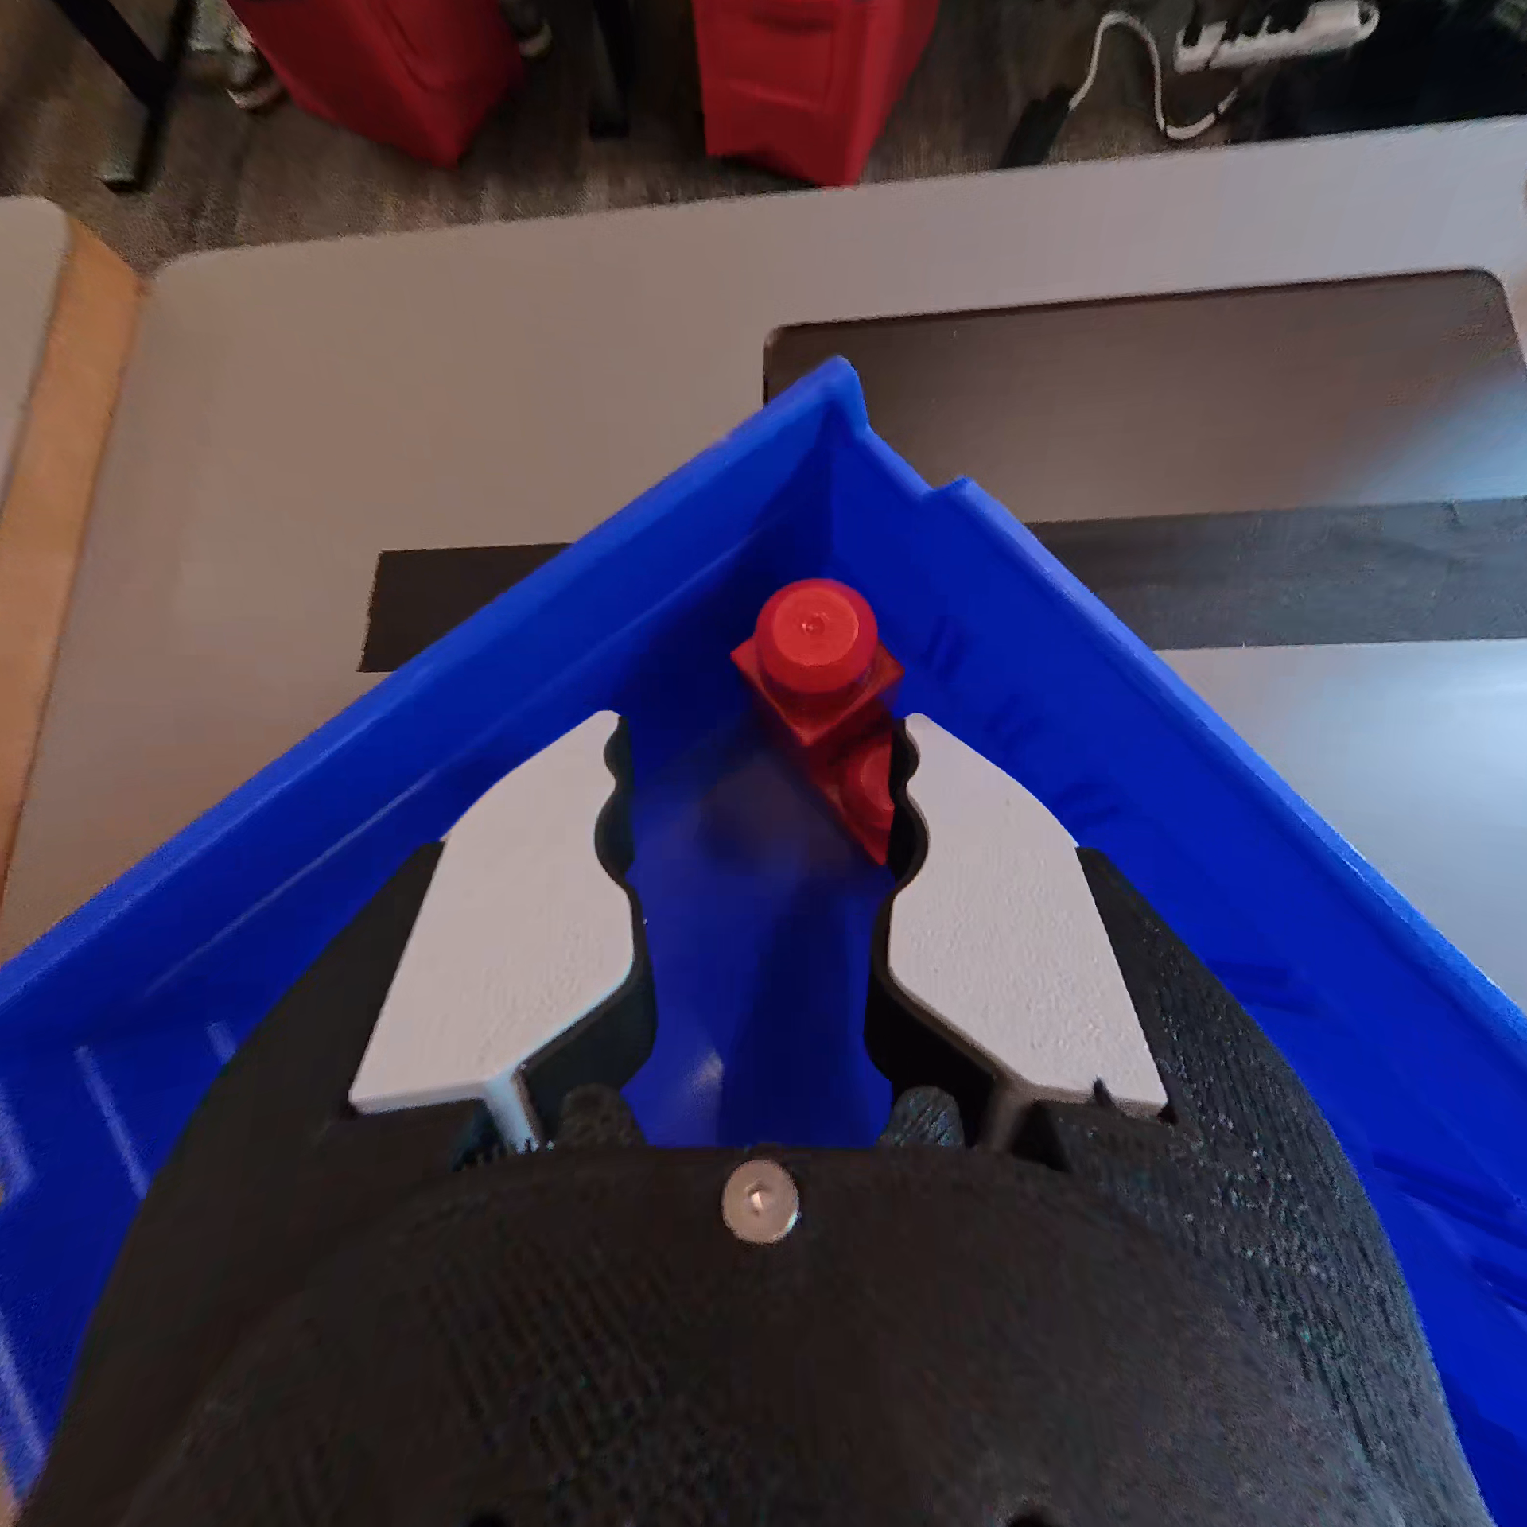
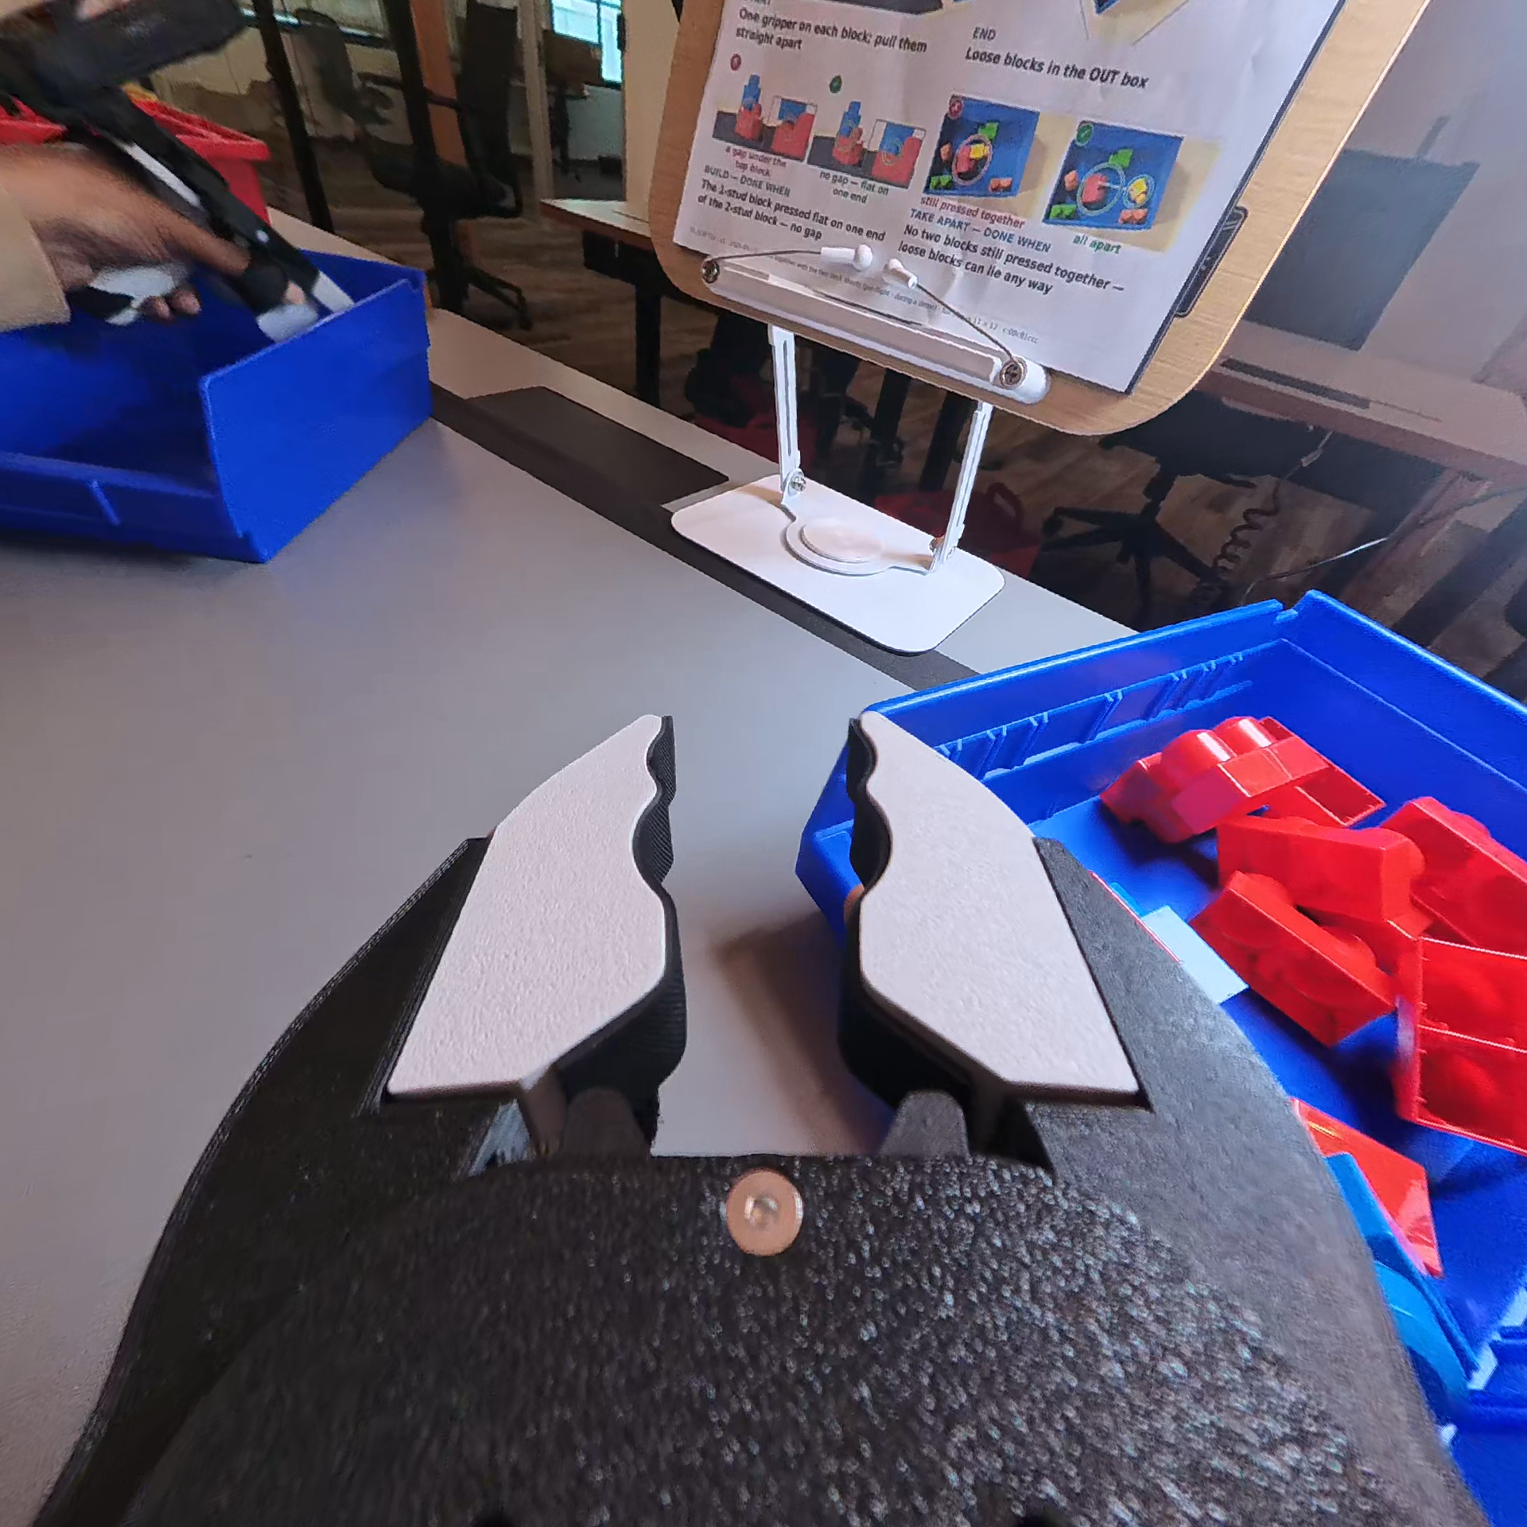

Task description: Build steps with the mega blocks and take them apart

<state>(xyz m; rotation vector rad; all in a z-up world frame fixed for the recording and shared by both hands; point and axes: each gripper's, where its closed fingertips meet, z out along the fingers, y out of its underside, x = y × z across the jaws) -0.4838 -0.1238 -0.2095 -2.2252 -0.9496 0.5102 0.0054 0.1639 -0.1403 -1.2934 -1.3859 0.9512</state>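
In the left wrist view, my left gripper (image 1: 762,744) is open and reaches down into a blue bin (image 1: 463,677). A red stepped pair, a one-stud block (image 1: 816,653) on a longer red block (image 1: 863,797), stands in the bin's far corner, just ahead of the fingertips and close against the right finger. In the right wrist view, my right gripper (image 2: 762,731) is open and empty, low over the grey table (image 2: 330,744). It is just left of a second blue bin (image 2: 1074,727) holding several loose red blocks (image 2: 1314,876). The left gripper (image 2: 281,289) also shows there, inside the far-left bin (image 2: 314,430).
A white stand (image 2: 834,570) holding a board with an instruction sheet (image 2: 950,165) stands at the table's far edge. A dark strip (image 2: 578,463) runs along the table. A person's hand (image 2: 107,240) holds the left gripper. Red containers (image 1: 793,74) stand on the floor beyond. Tip to tip, the grippers are about 55 cm apart.
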